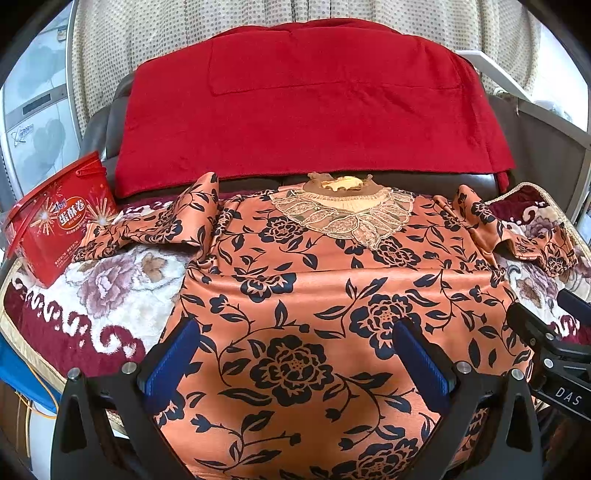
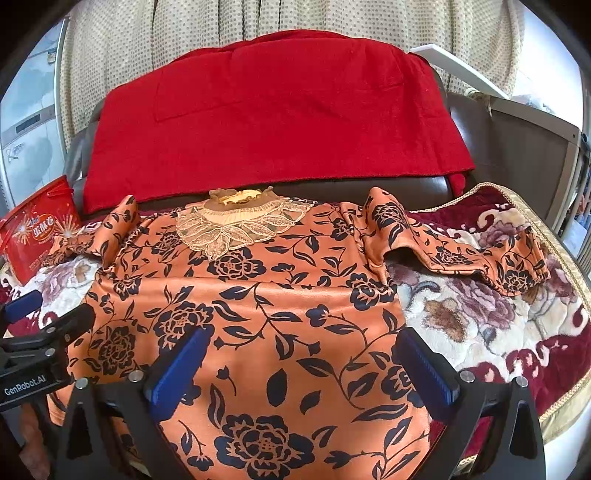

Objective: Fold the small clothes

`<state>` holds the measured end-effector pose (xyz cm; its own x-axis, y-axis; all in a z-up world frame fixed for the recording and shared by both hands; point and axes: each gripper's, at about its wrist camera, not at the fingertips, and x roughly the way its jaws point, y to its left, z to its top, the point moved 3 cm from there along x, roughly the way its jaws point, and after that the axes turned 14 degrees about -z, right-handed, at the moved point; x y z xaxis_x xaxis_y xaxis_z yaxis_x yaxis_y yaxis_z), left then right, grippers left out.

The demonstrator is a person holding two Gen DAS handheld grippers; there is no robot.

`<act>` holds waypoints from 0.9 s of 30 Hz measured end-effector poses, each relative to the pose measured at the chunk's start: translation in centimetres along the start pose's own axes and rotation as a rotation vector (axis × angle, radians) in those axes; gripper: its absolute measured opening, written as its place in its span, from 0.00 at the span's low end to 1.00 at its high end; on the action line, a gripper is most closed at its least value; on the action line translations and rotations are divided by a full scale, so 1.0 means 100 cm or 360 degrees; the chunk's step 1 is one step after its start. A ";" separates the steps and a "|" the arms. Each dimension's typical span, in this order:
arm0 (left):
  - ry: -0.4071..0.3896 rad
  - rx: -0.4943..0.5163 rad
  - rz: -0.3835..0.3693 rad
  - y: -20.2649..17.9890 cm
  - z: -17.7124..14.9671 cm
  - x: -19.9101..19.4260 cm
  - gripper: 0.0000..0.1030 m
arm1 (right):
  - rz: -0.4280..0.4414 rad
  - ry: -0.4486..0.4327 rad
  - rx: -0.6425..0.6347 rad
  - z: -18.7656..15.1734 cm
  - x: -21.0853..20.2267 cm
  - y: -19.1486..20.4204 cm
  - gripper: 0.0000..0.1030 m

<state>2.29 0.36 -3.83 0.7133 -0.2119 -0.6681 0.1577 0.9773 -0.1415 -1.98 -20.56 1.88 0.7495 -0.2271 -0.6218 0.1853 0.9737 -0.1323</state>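
both grippers hover with jaws spread and holding nothing, the left gripper (image 1: 295, 354) and right gripper (image 2: 304, 360) low over the hem end of the orange floral blouse (image 1: 332, 295). it lies flat on a plush flowered blanket (image 2: 480, 314), sleeves flung out, lace collar (image 1: 343, 214) farthest away. looks thin, light and limp, maybe a bit slick; pinching the hem corners or sleeve cuffs seems safest, sparing the lace.

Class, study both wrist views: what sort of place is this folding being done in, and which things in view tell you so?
Most likely a home living room. A dark sofa draped with a red blanket stands before dotted curtains, and a red snack tin sits on the plush floral seat cover.
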 end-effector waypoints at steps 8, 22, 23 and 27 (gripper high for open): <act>-0.0004 0.0003 0.0001 -0.001 0.000 -0.001 1.00 | -0.0001 -0.0004 0.0000 0.000 -0.002 0.000 1.00; -0.0001 0.0015 -0.0002 -0.002 0.000 -0.001 1.00 | 0.0000 -0.0003 -0.0005 0.000 -0.002 0.000 1.00; -0.0001 0.0016 -0.0003 -0.003 0.000 -0.001 1.00 | 0.0000 0.0000 -0.0005 0.000 -0.002 0.000 1.00; 0.0000 0.0010 -0.0006 -0.001 -0.001 0.000 1.00 | 0.0004 -0.0002 -0.0003 0.000 0.000 -0.001 1.00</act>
<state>2.20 0.27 -3.85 0.7126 -0.2154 -0.6677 0.1646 0.9765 -0.1393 -2.06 -20.65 1.90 0.7508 -0.2245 -0.6212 0.1822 0.9744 -0.1319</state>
